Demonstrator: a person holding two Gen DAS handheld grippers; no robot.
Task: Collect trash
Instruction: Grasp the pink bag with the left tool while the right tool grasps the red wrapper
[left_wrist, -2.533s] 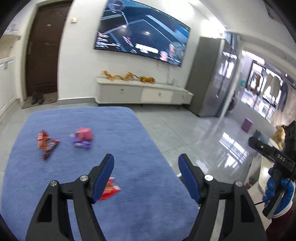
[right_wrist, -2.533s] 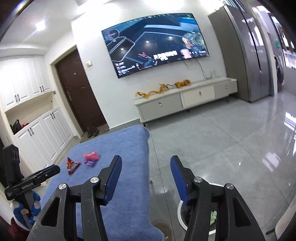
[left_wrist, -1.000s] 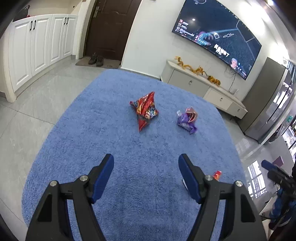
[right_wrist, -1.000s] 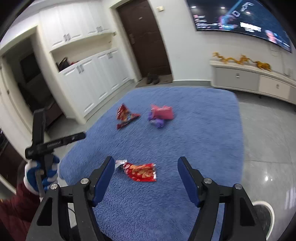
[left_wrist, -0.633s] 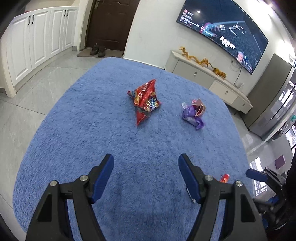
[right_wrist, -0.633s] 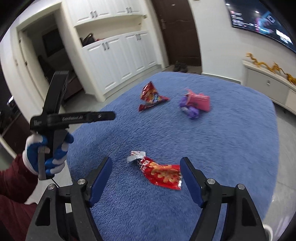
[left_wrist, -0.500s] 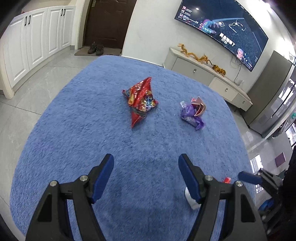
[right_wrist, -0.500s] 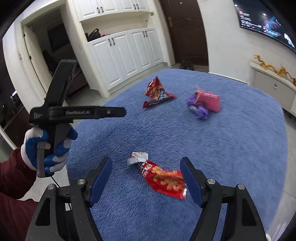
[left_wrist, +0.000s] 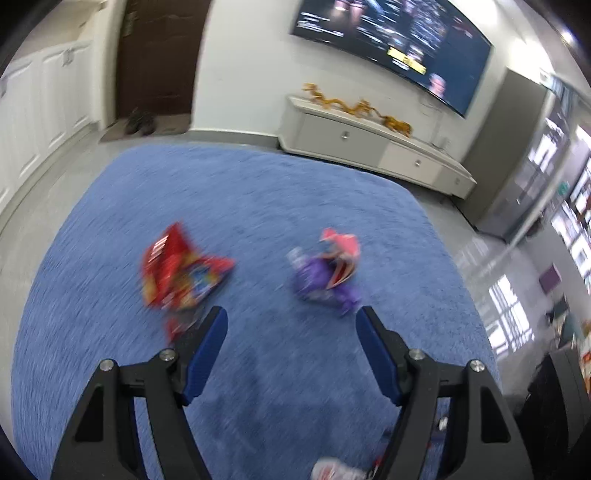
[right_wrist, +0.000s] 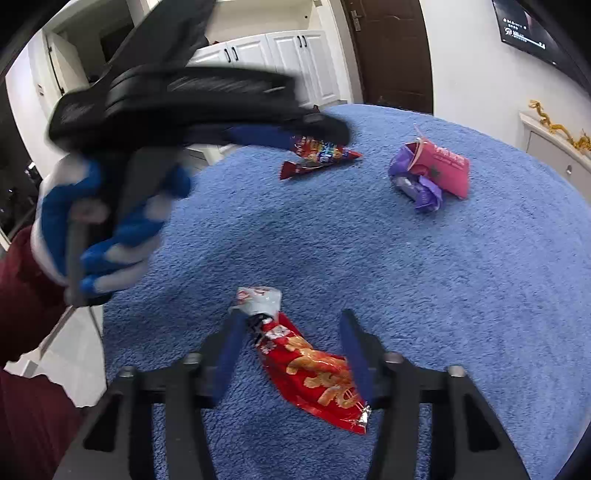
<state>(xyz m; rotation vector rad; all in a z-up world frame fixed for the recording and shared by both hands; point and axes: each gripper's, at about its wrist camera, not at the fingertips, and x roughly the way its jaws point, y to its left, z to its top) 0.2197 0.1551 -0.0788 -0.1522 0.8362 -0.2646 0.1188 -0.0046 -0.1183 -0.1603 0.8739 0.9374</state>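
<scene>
**Right gripper drops over the red snack wrapper while the left sweeps toward the far litter**

Since half a second ago the right gripper (right_wrist: 291, 325) has sunk closer to the blue rug (right_wrist: 443, 280), and its jaws have just been closing with the red snack wrapper (right_wrist: 314, 373) between them. In the right wrist view that wrapper lies flat on the rug, red with orange lettering and a crumpled silvery-white torn end (right_wrist: 258, 301) pointing away from the camera. The blue pads (right_wrist: 231, 350) flank it; whether they press on it yet I cannot tell, as they are blurred. Farther off lie a red multicoloured candy bag (right_wrist: 319, 155) and, to its right, a pink packet (right_wrist: 443, 168) touching a purple wrapper (right_wrist: 421, 190). The gloved left hand (right_wrist: 107, 229), blue and white over a dark red sleeve (right_wrist: 22, 295), carries the left gripper across the upper left, now much larger in view than before.

In the left wrist view the picture is smeared. The left gripper (left_wrist: 291, 328) stands spread with only rug (left_wrist: 277, 387) between its pads. The candy bag (left_wrist: 177, 273) and the pink-and-purple clump (left_wrist: 328, 269) sit nearer its fingertips than before, the bag just beyond the left-hand finger. No bin or other container shows in either view.
</scene>
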